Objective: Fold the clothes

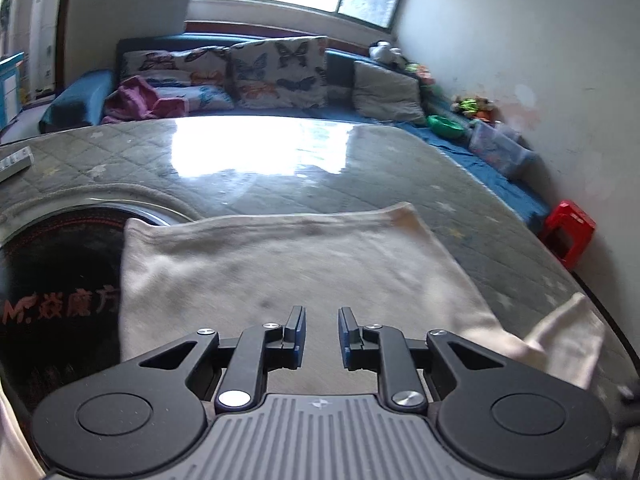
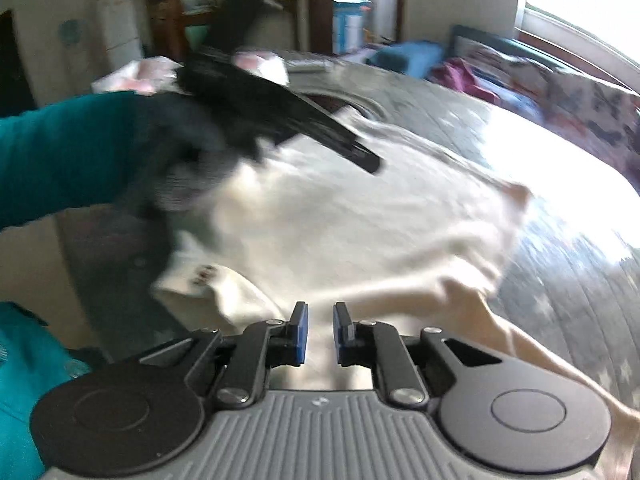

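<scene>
Left wrist: cream garment [image 1: 280, 276] on quilted table [image 1: 400, 184] w/ sofa [image 1: 260, 76] behind; both tools slightly parted, empty.

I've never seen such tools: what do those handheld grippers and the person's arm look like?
Each gripper, left and right, has black linkage arms, round black discs, a ribbed grey body and two black fingers with blue pads. The arm wears a teal sleeve and a dark glove.

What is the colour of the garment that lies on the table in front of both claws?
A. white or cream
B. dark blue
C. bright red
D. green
A: the garment spread on the quilted table cover is white to cream in both wrist views.
</scene>
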Action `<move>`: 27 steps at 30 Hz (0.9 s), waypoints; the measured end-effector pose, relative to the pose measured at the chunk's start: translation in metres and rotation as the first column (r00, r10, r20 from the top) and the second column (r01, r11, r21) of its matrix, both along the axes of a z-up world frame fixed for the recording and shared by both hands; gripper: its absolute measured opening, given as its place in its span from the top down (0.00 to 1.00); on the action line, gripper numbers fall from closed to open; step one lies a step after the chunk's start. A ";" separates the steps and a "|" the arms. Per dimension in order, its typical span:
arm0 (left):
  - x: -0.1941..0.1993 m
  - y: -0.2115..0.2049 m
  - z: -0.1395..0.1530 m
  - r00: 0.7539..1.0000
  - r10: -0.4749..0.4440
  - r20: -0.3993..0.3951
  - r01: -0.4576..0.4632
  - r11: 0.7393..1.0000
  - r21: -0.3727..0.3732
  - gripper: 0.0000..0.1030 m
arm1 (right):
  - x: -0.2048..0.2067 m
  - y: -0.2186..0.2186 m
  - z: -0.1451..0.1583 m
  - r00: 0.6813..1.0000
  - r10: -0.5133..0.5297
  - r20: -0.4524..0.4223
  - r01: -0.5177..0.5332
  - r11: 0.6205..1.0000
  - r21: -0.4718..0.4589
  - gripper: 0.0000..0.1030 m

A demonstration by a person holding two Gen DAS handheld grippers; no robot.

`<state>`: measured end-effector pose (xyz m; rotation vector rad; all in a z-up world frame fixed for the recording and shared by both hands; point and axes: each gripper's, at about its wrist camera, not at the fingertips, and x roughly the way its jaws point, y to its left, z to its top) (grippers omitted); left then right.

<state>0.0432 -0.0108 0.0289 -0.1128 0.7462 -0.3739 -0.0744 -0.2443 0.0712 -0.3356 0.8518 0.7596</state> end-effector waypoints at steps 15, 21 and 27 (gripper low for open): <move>-0.059 -0.027 -0.013 0.997 -0.055 0.044 0.054 0.998 0.034 0.81 | 0.001 -0.104 -0.004 0.900 -0.434 0.044 0.435 0.901 -0.003 0.74; -0.070 -0.029 -0.015 0.997 -0.059 0.055 0.058 0.998 0.034 0.78 | 0.006 -0.170 -0.016 0.750 -0.653 0.108 0.658 0.752 -0.020 0.62; -0.076 -0.030 -0.019 0.997 -0.057 0.053 0.055 0.998 0.040 0.76 | 0.009 -0.208 -0.027 0.641 -0.763 0.090 0.764 0.645 0.022 0.54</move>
